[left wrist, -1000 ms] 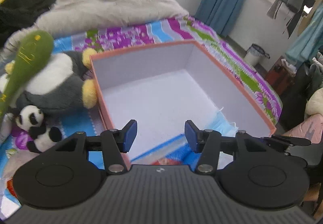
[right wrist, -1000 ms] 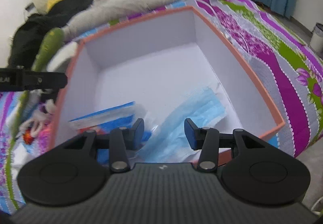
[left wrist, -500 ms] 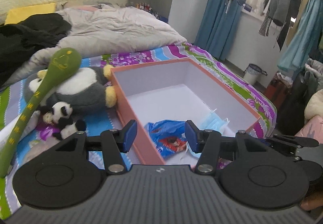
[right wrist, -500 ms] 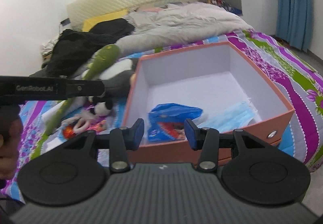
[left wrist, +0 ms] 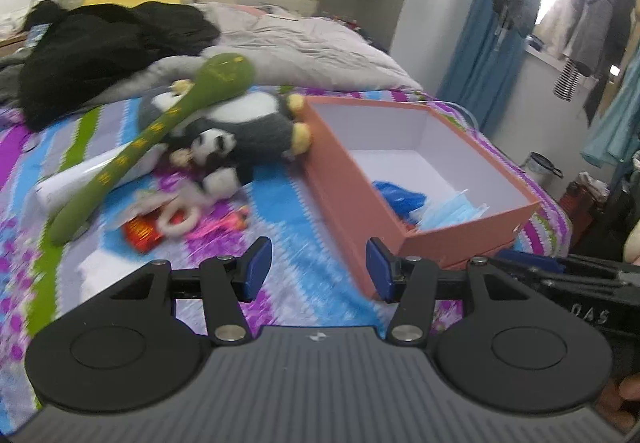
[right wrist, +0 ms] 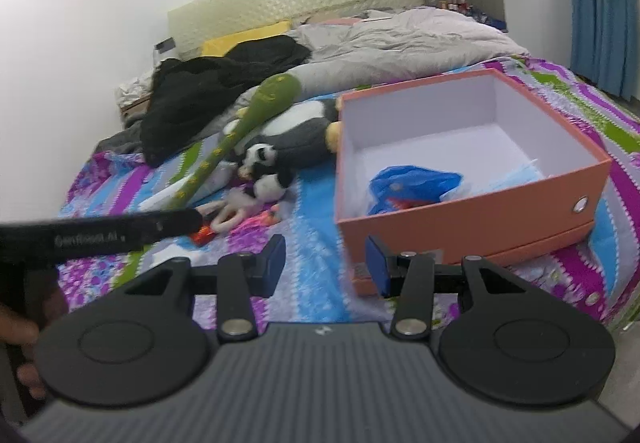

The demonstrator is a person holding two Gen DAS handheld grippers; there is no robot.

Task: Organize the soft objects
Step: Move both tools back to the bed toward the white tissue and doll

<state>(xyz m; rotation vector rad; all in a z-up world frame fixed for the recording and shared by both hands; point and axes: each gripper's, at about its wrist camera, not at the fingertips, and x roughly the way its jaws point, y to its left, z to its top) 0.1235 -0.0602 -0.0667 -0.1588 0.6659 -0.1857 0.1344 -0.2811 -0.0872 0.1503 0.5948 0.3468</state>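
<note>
An orange box with a white inside sits on the bed and holds a blue plastic bag and blue face masks. Left of it lie a grey-and-white plush penguin, a small panda plush, a long green plush and a small pale bunny toy. My left gripper is open and empty above the bedspread. My right gripper is open and empty in front of the box.
A black garment and a grey duvet lie further up the bed. A red wrapper and a white tube lie among the toys. Blue curtains, hanging clothes and a bin are at the right.
Both grippers have pulled back and up from over the box and turned left. The toys and more of the bed now show. Both stay open and empty.
</note>
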